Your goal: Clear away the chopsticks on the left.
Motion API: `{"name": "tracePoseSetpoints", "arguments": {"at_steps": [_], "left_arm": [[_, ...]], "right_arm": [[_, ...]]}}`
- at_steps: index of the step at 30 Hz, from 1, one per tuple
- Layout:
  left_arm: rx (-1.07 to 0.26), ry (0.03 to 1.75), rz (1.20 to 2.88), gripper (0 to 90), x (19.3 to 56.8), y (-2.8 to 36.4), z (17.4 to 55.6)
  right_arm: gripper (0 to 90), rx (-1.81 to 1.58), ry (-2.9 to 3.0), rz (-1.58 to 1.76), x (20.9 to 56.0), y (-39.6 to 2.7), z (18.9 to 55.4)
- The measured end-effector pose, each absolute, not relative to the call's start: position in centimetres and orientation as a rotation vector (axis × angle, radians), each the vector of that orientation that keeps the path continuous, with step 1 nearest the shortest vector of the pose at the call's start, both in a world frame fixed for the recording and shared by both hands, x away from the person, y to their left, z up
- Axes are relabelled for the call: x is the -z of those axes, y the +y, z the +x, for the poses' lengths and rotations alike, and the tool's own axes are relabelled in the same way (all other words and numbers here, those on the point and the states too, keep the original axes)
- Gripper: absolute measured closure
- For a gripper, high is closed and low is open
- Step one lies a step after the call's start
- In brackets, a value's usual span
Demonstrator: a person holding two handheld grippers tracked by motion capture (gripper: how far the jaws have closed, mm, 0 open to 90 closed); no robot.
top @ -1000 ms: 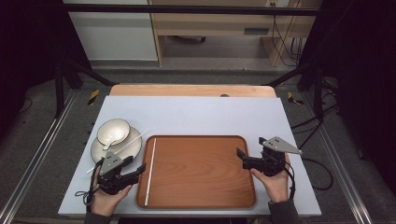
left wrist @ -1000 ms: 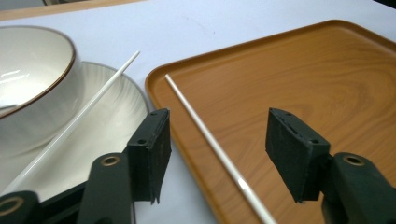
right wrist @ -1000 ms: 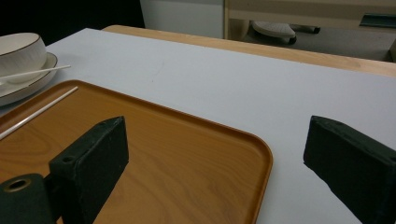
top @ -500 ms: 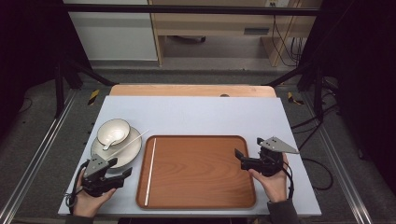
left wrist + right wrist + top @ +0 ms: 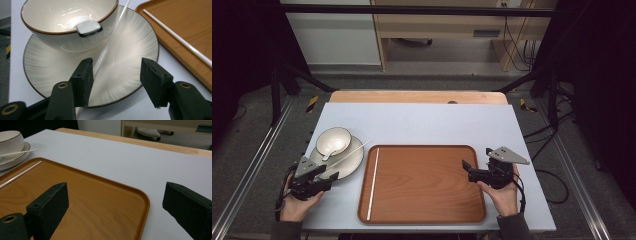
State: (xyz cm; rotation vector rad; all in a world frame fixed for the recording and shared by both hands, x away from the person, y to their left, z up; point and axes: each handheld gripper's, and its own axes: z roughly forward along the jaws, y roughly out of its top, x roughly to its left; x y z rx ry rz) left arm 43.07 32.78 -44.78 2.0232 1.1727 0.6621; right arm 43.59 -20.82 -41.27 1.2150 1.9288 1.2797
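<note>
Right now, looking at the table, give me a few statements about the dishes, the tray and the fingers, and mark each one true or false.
1. One chopstick lies inside the wooden tray. True.
2. The bowl sits on the tray. False: it sits on the plate, left of the tray.
3. A second chopstick rests across the plate. True.
4. The left gripper has its fingers clamped on the bowl. False: they stand apart over the plate, having just been closing, with the chopstick between them.
5. The right gripper holds a spoon. False: its fingers are open and empty at the tray's corner.
</note>
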Motion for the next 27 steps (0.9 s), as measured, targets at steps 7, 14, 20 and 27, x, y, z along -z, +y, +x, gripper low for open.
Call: {"name": "tracePoseSetpoints", "arguments": {"at_steps": [7, 14, 20, 27], "left_arm": [[-0.693, 1.152, 2.068, 47.9, 44.6, 33.0, 44.1], [-0.631, 1.162, 2.104, 55.9, 45.4, 33.4, 45.9], [-0.596, 1.163, 2.114, 66.1, 45.7, 33.4, 46.2], [-0.559, 1.152, 2.113, 75.4, 45.5, 33.3, 46.0]], "right_arm": [[6.8, -1.277, 1.929, 1.216, 41.3, -20.8, 43.6], [6.8, -1.274, 1.932, 1.216, 41.3, -20.7, 43.6], [7.0, -1.272, 1.937, 1.215, 41.4, -20.6, 43.6], [7.0, -1.271, 1.941, 1.21, 41.4, -20.6, 43.6]]}}
